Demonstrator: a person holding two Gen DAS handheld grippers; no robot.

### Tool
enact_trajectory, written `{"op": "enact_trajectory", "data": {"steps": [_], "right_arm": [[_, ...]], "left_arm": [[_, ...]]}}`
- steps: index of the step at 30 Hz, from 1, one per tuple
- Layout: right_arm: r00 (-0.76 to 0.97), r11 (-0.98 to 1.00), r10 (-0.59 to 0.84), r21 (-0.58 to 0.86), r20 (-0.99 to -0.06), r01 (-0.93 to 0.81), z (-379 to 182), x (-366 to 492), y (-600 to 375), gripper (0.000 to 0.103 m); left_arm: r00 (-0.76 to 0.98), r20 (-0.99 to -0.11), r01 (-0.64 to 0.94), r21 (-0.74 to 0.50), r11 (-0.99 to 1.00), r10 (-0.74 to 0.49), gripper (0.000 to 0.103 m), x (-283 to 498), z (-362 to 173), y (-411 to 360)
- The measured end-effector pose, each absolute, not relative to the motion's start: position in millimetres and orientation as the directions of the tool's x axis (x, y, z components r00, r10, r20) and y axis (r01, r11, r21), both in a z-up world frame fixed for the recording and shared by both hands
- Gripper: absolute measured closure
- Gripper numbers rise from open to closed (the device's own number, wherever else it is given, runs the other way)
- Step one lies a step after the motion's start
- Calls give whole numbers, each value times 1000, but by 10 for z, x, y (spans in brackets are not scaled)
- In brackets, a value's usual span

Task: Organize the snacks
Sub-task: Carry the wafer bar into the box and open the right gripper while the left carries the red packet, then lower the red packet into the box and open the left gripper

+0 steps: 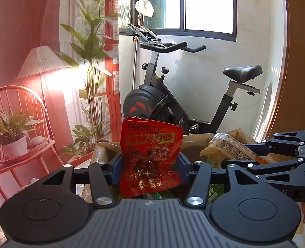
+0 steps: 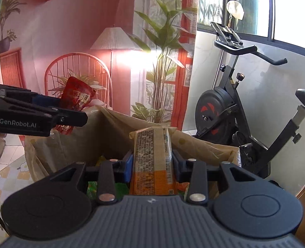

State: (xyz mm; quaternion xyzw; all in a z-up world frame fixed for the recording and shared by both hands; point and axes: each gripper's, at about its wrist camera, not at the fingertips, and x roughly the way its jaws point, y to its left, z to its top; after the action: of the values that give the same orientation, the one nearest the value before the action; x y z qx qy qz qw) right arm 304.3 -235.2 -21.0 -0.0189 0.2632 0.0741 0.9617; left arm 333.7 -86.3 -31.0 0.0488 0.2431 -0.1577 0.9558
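red snack pouch point(image 1: 151, 161) pinched in left gripper point(image 1: 150, 171), right gripper point(image 2: 152, 163) clamping tan snack packet point(image 2: 152, 161) over paper bag point(image 2: 111, 132).

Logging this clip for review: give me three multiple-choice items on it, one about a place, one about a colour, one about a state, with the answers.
1. Where is the paper bag?
A. Below and ahead of both grippers
B. On the bike seat
C. On the red chair

2. What colour is the packet in the left gripper?
A. Blue
B. Red
C. White

3. What is the state of the right gripper?
A. Open, nothing in it
B. Shut on nothing
C. Shut on a snack

Answers:
1. A, the bag's open mouth lies under both held snacks in the right wrist view.
2. B, the red packet sits between the pads.
3. C, the pads press the tan and orange pack.
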Motion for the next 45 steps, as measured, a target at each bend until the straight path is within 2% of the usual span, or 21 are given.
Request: {"op": "enact_trajectory", "data": {"steps": [1,4,19,30,34,45], "right_arm": [[848,989,131,7,-513,-149,-215,3042,-2370,48],[856,986,152,16,-495,-166,-188,2948,-2421,44],[876,963,254,21,-410,-269,-92,2193,-2445,44],[870,930,359,50,-337,-364,-121,1475,-2321,44],[859,920,379,43,-345,-389,-219,1251,-2278,44],[829,935,337,55,-446,-350,-808,959,-2412,44]], "left_arm": [[827,-488,324,9,946,-279,43,3354,-331,-849],[823,-502,306,1,952,-264,38,3343,-356,-795],[835,-458,323,-40,946,-305,36,2547,-235,-372],[859,-445,248,-69,966,-252,36,1843,-485,164],[860,-465,181,-105,978,-209,36,1706,-624,345],[811,-564,105,-125,987,-158,36,1685,-1111,437]]}}
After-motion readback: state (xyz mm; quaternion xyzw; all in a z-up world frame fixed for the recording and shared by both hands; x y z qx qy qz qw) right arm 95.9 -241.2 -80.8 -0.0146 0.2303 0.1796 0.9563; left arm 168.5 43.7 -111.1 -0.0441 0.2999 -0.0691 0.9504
